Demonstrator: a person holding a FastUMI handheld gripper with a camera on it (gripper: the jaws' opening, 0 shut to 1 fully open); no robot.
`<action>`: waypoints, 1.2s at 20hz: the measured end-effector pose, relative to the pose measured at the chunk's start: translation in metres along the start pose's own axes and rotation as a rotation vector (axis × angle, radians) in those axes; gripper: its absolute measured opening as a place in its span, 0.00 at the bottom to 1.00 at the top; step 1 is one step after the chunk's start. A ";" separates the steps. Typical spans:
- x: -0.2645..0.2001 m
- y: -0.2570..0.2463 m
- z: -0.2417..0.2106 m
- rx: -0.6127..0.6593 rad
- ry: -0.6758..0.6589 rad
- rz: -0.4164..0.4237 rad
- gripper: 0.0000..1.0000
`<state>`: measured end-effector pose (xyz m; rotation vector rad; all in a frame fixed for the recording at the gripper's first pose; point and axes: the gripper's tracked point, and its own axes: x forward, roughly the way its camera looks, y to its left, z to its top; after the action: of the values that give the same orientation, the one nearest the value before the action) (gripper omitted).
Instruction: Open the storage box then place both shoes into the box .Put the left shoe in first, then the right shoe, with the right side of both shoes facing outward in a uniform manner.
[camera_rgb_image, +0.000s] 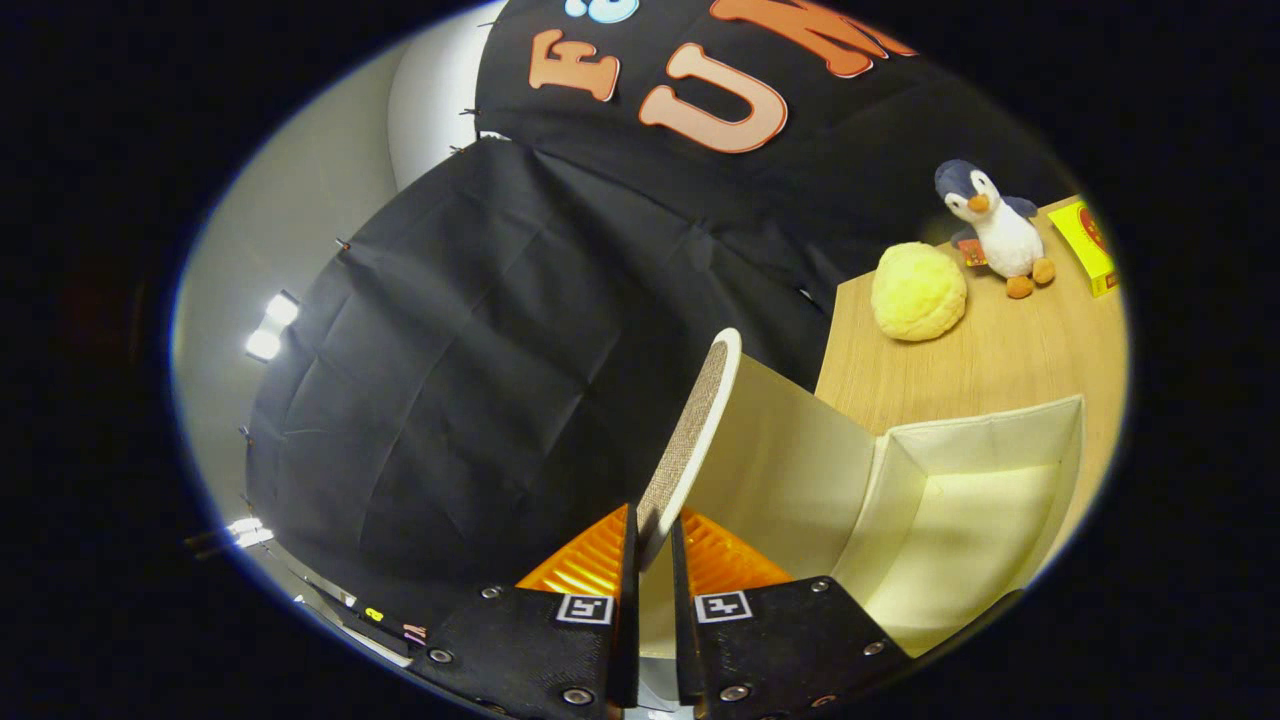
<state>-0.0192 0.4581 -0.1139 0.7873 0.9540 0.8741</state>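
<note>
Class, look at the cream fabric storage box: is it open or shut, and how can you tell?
Open: the gripper pinches its raised lid, baring the cream fabric storage box's inside.

Woven-cloth box lid (690, 440) pinched in the tool (652, 560), wood-grain table (1000, 350), fluffy plush penguin (995, 230)

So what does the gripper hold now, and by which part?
The gripper is shut on the storage box's lid, both fingers pinching its front edge, with the lid raised and the box open.
</note>
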 end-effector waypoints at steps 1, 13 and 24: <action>0.015 -0.006 -0.006 0.009 0.028 -0.031 0.16; -0.091 -0.112 -0.001 -0.261 -0.030 -0.344 0.91; -0.268 -0.308 -0.033 -0.321 -0.013 -0.833 0.89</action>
<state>-0.0507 0.0942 -0.2991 0.0780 0.9777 0.2710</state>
